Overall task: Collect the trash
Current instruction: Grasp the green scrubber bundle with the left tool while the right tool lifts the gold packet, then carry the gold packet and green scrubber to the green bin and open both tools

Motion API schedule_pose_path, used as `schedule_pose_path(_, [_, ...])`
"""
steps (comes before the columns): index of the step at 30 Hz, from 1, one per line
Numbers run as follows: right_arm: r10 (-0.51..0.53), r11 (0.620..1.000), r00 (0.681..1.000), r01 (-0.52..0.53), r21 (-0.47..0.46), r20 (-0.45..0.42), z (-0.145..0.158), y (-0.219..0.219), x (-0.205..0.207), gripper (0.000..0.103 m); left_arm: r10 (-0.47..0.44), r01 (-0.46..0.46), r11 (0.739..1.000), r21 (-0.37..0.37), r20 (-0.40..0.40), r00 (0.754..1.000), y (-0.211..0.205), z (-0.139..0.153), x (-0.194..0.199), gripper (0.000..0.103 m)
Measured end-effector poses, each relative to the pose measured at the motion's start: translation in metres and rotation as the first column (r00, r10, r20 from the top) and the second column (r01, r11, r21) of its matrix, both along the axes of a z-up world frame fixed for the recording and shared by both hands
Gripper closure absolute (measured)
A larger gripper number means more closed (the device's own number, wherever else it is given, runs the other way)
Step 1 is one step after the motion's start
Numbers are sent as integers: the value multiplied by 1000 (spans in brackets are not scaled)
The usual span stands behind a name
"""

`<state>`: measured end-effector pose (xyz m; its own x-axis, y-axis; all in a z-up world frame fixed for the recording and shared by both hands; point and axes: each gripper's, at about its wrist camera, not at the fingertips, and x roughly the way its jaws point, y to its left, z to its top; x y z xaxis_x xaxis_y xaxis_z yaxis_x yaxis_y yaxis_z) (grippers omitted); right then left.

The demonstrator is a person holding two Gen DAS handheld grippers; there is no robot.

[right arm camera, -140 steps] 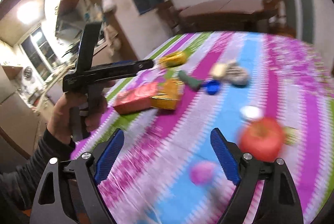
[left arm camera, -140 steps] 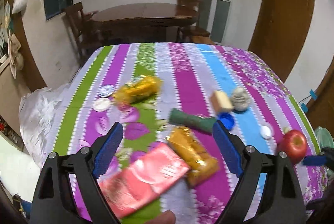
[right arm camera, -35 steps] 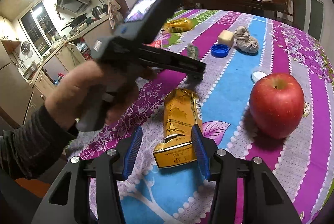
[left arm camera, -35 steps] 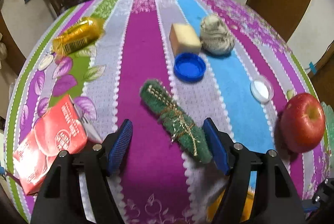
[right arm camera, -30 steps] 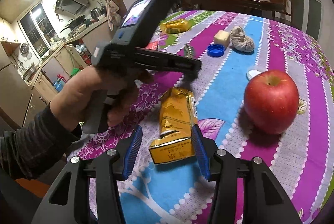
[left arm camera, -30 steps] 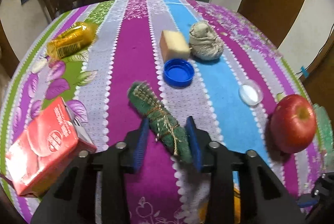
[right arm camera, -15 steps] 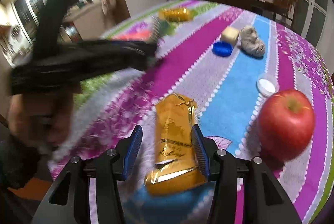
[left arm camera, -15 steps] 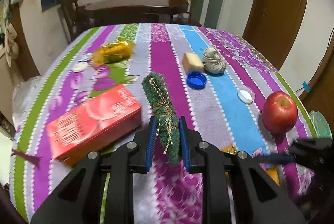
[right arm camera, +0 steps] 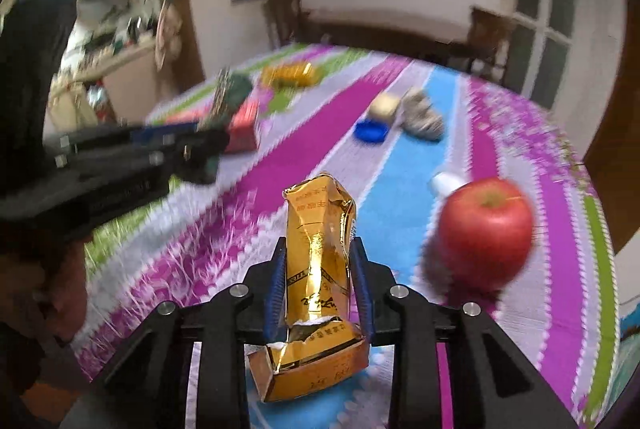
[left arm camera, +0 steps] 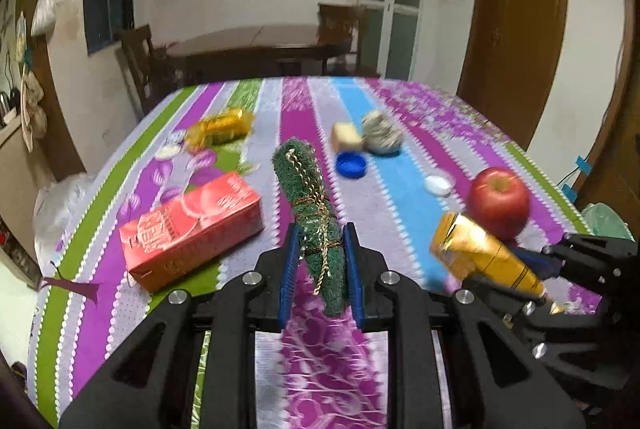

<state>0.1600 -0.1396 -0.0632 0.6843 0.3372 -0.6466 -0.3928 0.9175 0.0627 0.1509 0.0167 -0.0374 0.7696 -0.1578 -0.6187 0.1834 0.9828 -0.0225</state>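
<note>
Status: we hold two pcs of trash, one per gripper, both lifted off the table (left arm camera: 472,133). No bin or bag for trash is identifiable in either view, so nothing appears deposited yet; we judge the task approx. early-to-mid stage.

Left gripper (left arm camera: 320,269): fingers pinching the green roll (left arm camera: 312,205) near its lower end; the roll sticks forward and up, past the fingertips. Material: coarse, fuzzy, scourer-like fabric, cylindrical, bound w/ thin gold cord.

Right gripper (right arm camera: 319,289): fingers pinching the gold wrapper (right arm camera: 318,261) at mid-length. Material: crinkled metallic foil, flattened box shape, torn open at the near end, white inner edge showing.

Left on the table (trash vs. keep is our judgement):
- red carton (left arm camera: 192,225): rectangular printed cardboard, lying on its side.
- second gold pack (left arm camera: 220,129): shiny foil, far left.
- blue cap (left arm camera: 351,165): round plastic, rim up.
- white lid (left arm camera: 438,185): small disc, near the apple.
- two small discs at the far-left edge, type unclear.
- yellow block (left arm camera: 346,137) touching a grey knitted lump (left arm camera: 382,135): the block looks spongy.
- apple (left arm camera: 498,203): smooth, red, whole; prob. not trash.

Tablecloth: glossy striped print, purple/blue/green. The right view has motion blur; fine detail there is unreliable.
</note>
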Motion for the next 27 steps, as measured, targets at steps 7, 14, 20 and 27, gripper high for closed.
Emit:
schedule_pose_path(7, [-159, 987, 976, 153, 53, 147, 44, -51, -34, 72, -62, 63, 998, -7, 75, 995, -40, 24, -21, 82])
schedule_pose_path(14, [-250, 968, 947, 241, 67, 201, 66, -93, -64, 72, -104, 105, 994, -2, 155, 982, -86, 39, -41, 82])
schedule_pose_path(20, [-268, 963, 934, 254, 90, 238, 75, -116, -86, 72, -123, 126, 992, -1, 180, 976, -111, 42, -54, 82])
schedule_pose_path(27, [-303, 952, 918, 284, 111, 256, 80, -148, -112, 71, -162, 166, 986, 0, 213, 964, -134, 45, -72, 82])
